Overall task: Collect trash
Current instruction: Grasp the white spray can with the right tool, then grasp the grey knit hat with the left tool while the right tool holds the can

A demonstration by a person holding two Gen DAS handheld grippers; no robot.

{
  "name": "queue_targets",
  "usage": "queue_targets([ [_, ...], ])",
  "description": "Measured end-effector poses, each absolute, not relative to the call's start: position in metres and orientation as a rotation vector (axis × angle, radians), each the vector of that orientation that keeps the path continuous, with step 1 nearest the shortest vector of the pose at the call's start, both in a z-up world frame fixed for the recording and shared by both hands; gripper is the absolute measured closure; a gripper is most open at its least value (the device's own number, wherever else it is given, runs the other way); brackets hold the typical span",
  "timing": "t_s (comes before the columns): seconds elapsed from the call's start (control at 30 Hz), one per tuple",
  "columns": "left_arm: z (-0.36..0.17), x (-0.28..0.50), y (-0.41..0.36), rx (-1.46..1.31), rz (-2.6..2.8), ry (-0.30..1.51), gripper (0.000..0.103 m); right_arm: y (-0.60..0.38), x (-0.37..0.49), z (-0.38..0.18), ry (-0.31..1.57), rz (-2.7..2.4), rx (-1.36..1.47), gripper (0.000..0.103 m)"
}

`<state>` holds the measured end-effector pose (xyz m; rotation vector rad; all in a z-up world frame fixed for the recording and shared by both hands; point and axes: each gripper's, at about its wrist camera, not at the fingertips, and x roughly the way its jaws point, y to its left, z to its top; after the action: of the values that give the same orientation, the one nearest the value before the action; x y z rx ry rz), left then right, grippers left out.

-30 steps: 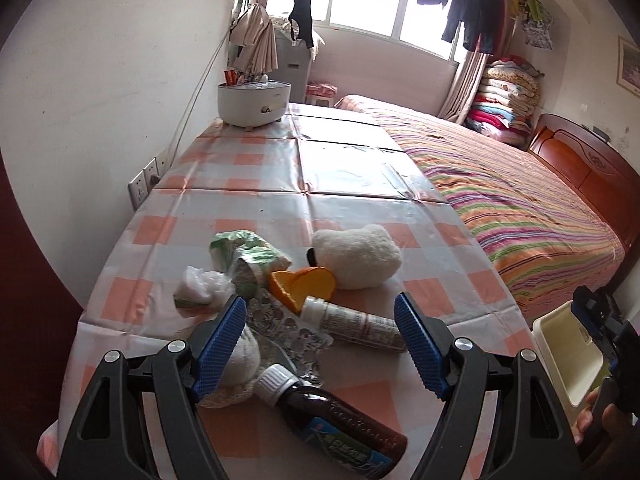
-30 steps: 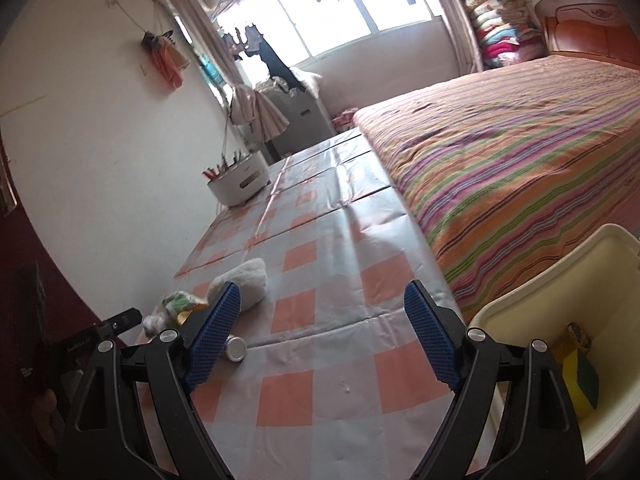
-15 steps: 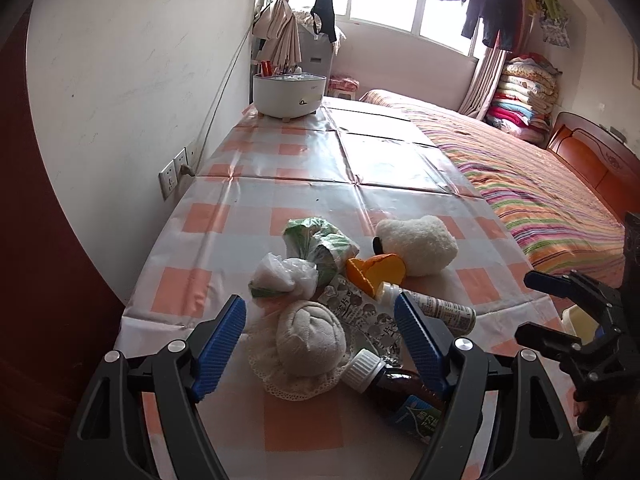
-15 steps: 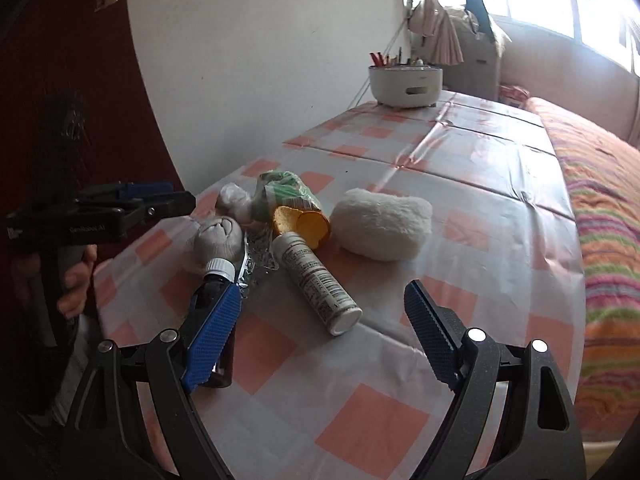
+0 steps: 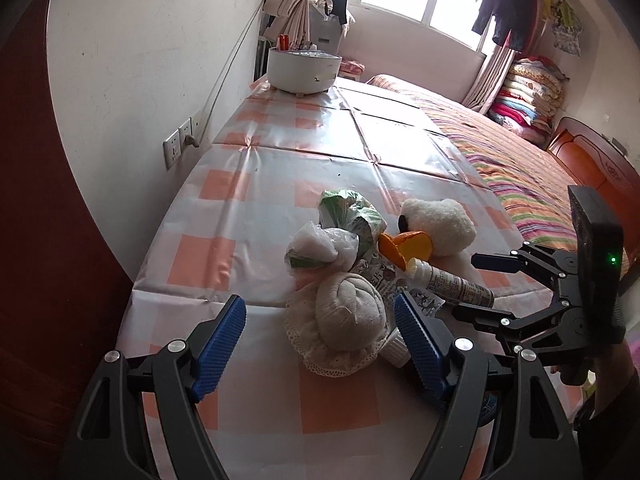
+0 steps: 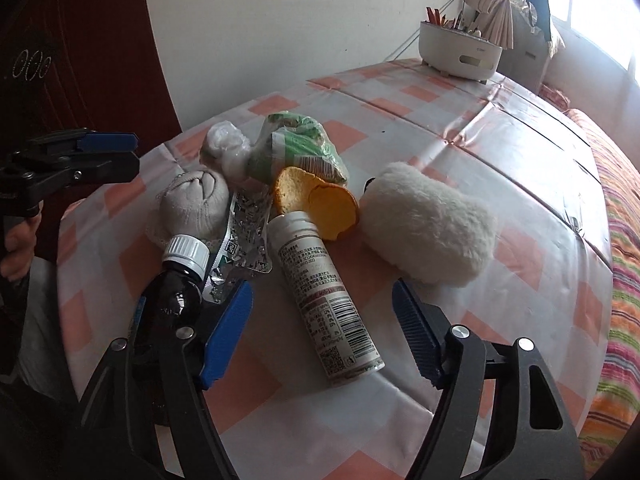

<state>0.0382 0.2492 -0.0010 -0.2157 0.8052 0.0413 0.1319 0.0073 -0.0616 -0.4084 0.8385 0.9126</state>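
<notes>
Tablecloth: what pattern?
Orange and white checks on the tablecloth, glossy and creased along fold lines. Right wrist view shows it best.

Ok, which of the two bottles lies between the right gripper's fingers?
The white labelled bottle, cap pointing away; the dark brown bottle lies outside the closing right gripper.

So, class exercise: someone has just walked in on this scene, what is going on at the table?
A person holds a claw in each hand over a heap of rubbish on the checked tablecloth. The right claw straddles the white tube, its jaws closing but not yet touching it. The left claw is open in front of the balled sock. The orange peel, green wrapper and dark bottle lie untouched.
</notes>
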Motion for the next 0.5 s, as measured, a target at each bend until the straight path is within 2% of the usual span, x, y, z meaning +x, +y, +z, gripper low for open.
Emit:
queue_targets([
  [0.23,-0.010,0.041,0.251,-0.213,0.040,0.851,0.029,0.016,0.143,-0.081,0.911,0.900,-0.424,0.065],
  [0.3,-0.012,0.041,0.251,-0.217,0.038,0.860,0.029,0.014,0.144,-0.080,0.912,0.887,-0.409,0.070],
  [0.5,-0.019,0.049,0.251,-0.255,0.010,0.902,0.029,-0.013,0.137,-0.062,0.897,0.862,-0.278,0.075],
])
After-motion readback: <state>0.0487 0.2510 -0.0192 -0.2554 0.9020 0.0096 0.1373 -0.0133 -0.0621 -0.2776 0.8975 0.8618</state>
